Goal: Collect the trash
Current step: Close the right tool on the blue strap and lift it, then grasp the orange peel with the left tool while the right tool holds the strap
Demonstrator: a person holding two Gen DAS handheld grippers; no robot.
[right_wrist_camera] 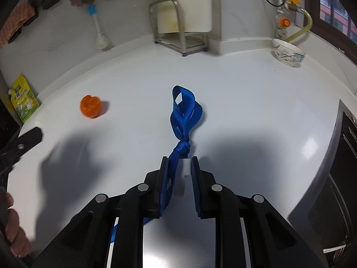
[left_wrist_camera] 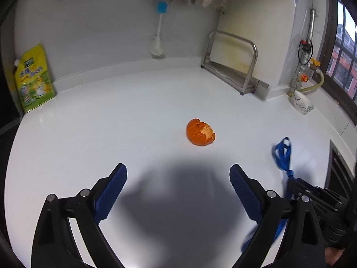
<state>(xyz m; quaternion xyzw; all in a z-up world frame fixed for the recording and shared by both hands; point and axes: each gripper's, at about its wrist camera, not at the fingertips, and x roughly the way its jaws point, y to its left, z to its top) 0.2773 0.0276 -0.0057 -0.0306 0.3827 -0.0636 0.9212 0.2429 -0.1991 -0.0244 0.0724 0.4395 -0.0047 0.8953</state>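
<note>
Peel (left_wrist_camera: 200, 132) lies on the white surface (left_wrist_camera: 111, 129) ahead of the left gripper (left_wrist_camera: 178, 174), jaws wide; right gripper (right_wrist_camera: 178, 163) jaws narrow, gripping a blue strap (right_wrist_camera: 184, 109).

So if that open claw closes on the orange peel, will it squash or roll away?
The orange peel looks like a hollow, torn shell, so it would probably crumple under pressure. It seems light and may skid on the glossy white counter. Its domed shape might rock, though the ragged edge probably stops real rolling.
</note>
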